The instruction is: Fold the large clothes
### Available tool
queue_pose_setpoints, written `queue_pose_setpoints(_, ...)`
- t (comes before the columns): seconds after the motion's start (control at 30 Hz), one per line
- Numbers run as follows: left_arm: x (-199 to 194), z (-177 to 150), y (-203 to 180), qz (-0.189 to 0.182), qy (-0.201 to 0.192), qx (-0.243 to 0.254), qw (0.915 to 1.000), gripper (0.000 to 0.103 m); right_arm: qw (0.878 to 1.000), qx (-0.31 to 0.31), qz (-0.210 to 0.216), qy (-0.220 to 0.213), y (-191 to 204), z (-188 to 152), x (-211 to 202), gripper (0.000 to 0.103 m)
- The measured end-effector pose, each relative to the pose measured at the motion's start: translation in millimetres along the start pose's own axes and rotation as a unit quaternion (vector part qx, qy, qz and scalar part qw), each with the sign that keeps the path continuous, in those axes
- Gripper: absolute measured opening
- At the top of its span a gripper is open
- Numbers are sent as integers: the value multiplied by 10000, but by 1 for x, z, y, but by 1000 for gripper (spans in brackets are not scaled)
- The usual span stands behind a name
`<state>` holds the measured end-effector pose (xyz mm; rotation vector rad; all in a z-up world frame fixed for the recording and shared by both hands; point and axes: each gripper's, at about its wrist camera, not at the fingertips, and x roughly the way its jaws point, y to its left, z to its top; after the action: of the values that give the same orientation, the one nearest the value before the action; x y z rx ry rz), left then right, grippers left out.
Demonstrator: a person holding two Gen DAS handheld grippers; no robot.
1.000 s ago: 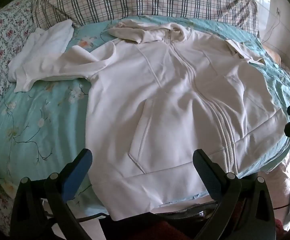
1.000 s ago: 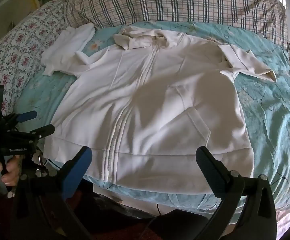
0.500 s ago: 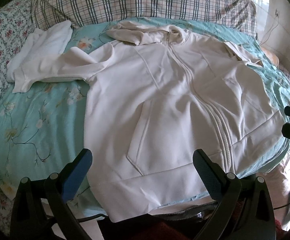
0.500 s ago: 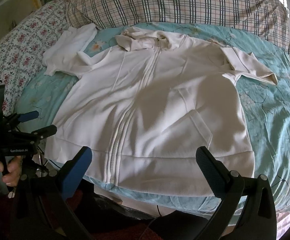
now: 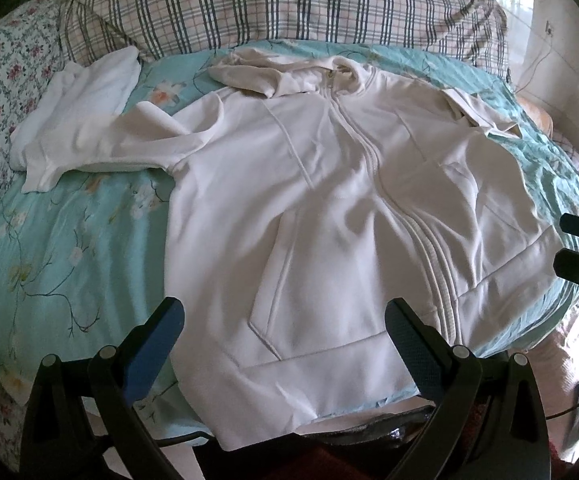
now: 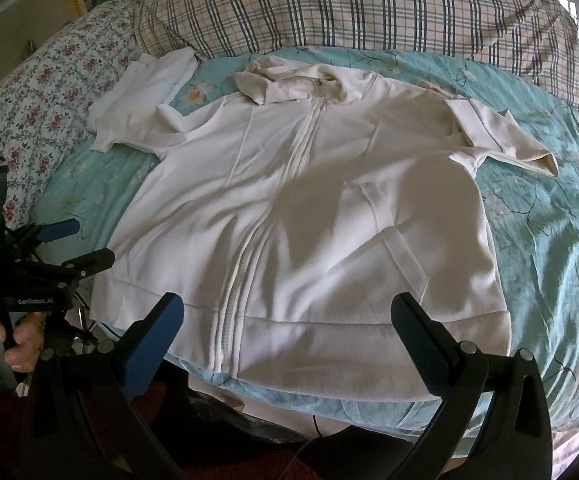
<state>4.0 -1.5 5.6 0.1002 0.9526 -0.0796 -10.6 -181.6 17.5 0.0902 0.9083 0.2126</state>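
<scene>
A white zip-up hoodie is spread front-up across a bed covered by a turquoise floral sheet, with its hem hanging just over the near edge of the bed and its crumpled hood lying toward a plaid pillow at the far side. One short sleeve is stretched out to the left, partly over a small folded white cloth; the other sleeve is folded back near the right shoulder. The zipper is seen closed along the middle of the garment.

The left hand-held gripper is held above the hem with its jaws spread wide and nothing between them. The right hand-held gripper is likewise held wide and empty — just short of the hem. In the right wrist view, the left device is seen at the left edge, gripped by a hand at its handle.
</scene>
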Motion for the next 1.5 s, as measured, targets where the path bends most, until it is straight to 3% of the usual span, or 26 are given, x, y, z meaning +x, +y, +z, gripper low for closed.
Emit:
queue_pose_setpoints(0.23, 1, 1, -1, -131, -144, -77, 9998, 101, 9999, 96, 57, -32, -6, 3, 5, 103)
queue_pose_setpoints(0.43, 9, 14, -1, -291, -24, -86, 9995, 101, 9998, 165, 75, -40, -12, 10, 7, 103)
queue_pose_setpoints(0.5, 17, 18, -1, -283, 236, -66, 9993, 101, 9998, 183, 70, -59, -14, 13, 8, 103)
queue_pose_setpoints(0.6, 22, 22, -2, -339, 306, -90, 9989, 101, 9997, 212, 24, -71, -19, 16, 11, 103)
queue_pose_setpoints(1.03, 46, 42, -11, -276, 259, 27, 9993, 101, 9989, 466, 23, -77, -50, 37, 25, 103)
queue_pose_setpoints(1.2, 57, 61, -9, -237, 243, 42, 9994, 101, 9976, 562, -211, -338, -83, 63, 29, 96)
queue_pose_setpoints(1.33, 63, 78, -4, -173, 190, -12, 9997, 101, 9946, 803, -409, -511, -119, 96, 37, 81)
queue_pose_setpoints(1.5, 75, 94, 2, -132, 214, -92, 9996, 101, 9910, 985, -681, -592, -160, 136, 57, 79)
